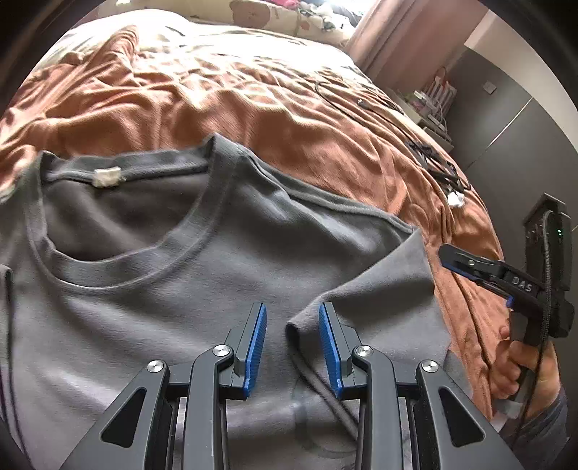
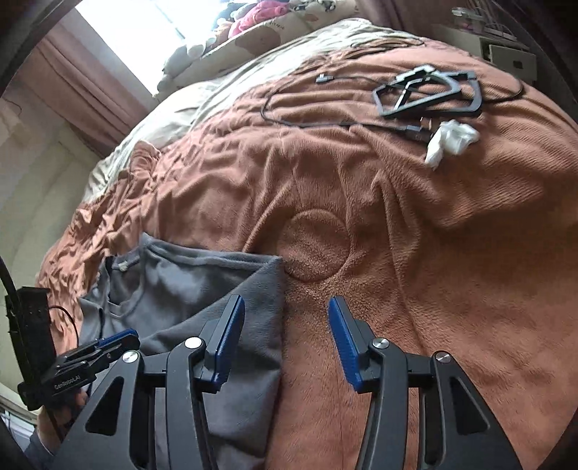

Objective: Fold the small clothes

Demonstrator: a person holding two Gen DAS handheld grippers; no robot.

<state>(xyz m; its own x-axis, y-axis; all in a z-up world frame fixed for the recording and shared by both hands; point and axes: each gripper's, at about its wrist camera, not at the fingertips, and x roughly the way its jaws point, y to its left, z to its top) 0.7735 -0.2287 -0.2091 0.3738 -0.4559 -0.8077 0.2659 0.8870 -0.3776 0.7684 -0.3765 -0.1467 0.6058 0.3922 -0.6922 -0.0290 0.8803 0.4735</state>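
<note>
A grey T-shirt (image 1: 144, 289) lies flat on the bed, neckline toward the far side, with a white label (image 1: 106, 177) inside the collar. Its right sleeve (image 1: 383, 289) is folded in over the body. My left gripper (image 1: 292, 314) hovers over that fold; the sleeve's hem tip sits between the blue pads, close to the right pad (image 1: 327, 336), and a gap shows on the other side. My right gripper (image 2: 285, 307) is open at the shirt's (image 2: 188, 282) right edge, one finger over grey cloth and the other over the blanket. Each gripper appears in the other's view: right gripper (image 1: 448, 256), left gripper (image 2: 123, 338).
A rumpled brown blanket (image 2: 397, 235) covers the bed. On its far right lie a black frame-like object (image 2: 430, 94), dark cables (image 2: 289, 119) and a crumpled white tissue (image 2: 451, 139). Pillows and soft toys (image 2: 260, 18) line the head end. A bedside unit (image 1: 433, 108) stands beyond the right edge.
</note>
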